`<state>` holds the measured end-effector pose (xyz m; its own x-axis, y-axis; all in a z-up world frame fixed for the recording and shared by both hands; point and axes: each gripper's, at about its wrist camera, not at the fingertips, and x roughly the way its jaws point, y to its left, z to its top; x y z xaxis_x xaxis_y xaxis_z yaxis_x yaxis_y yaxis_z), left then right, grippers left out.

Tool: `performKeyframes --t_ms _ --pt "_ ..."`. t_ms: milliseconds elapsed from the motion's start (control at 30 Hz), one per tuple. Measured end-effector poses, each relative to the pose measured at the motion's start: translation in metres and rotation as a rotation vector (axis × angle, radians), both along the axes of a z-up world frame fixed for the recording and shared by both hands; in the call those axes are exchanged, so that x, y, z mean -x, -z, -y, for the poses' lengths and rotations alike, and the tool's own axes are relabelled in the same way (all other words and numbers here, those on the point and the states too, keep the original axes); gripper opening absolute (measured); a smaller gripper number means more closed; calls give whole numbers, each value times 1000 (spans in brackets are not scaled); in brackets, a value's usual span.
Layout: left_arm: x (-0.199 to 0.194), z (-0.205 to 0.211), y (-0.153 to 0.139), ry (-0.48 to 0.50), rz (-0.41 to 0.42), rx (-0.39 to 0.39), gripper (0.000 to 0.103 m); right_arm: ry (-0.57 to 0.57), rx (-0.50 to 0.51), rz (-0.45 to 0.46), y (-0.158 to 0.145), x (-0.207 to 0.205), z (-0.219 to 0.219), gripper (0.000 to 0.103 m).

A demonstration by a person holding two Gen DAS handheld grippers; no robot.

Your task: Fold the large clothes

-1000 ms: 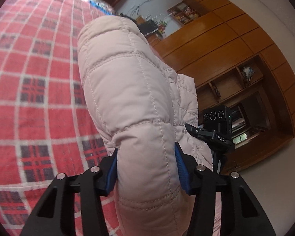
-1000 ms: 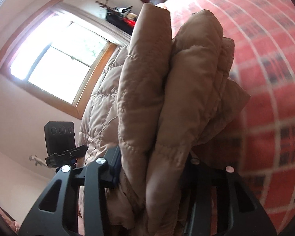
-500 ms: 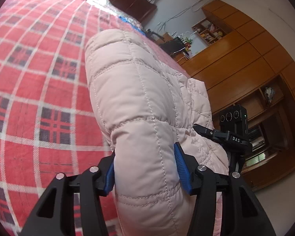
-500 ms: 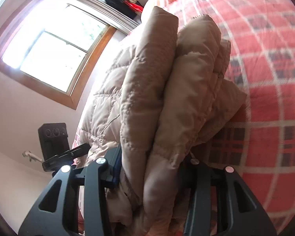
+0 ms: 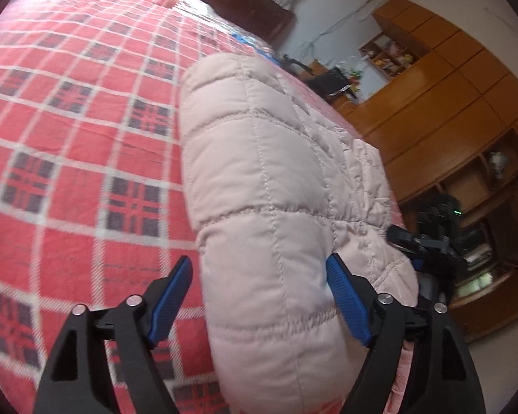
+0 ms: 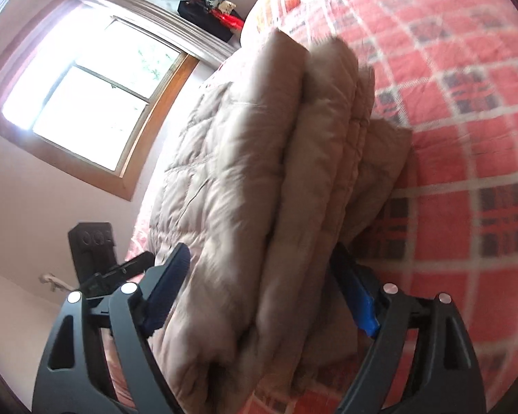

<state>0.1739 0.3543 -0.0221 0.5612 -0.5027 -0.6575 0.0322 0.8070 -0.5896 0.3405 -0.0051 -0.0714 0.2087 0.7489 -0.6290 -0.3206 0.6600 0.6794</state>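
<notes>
The folded quilted jacket (image 5: 276,186) is seen resting on the red plaid bedspread (image 5: 69,145), near the bed's foot edge, with its long axis running across between the two grippers.

At the jacket's left end, the left gripper (image 5: 259,296) is spread wide: the left blue pad stands clear of the fabric with bedspread showing in the gap, while the right pad lies just beside or lightly against the padded roll. Nothing is gripped.

At the right end, where the stacked layers (image 6: 293,179) are shown edge-on, the right gripper (image 6: 262,296) is likewise opened around the bundle, its pads flanking the folds without squeezing them; whether they touch is blurred.

The jacket lies straight ahead of both sets of fingers, and neither hand is plainly nearer. The fold is judged laid down, so a straight pull back along the jacket's axis would clear each end.
</notes>
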Motion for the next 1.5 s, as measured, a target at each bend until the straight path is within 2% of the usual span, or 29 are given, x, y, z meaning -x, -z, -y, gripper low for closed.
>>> performKeyframes --t_ms 67,200,367,500,900,1000,1233,1500 --pt "16 1 -6 -34 -5 -51 85 35 76 53 -16 16 6 92" --pt "45 9 -20 -112 -13 -169 84 102 196 124 -39 53 18 93" --pt "83 21 -33 -178 -12 -279 85 145 307 197 -50 100 15 95" --pt "110 37 -40 -211 6 -388 85 185 392 220 -43 134 2 95" --pt "172 68 -52 -254 45 -575 85 321 599 297 -44 202 -24 95" --pt "184 71 -55 -269 49 -595 85 359 643 322 -51 219 -24 95" --pt "211 77 -65 -284 70 -603 85 369 653 339 -59 248 -27 95" --pt "232 82 -76 -292 101 -603 85 350 624 339 -68 275 -32 95"
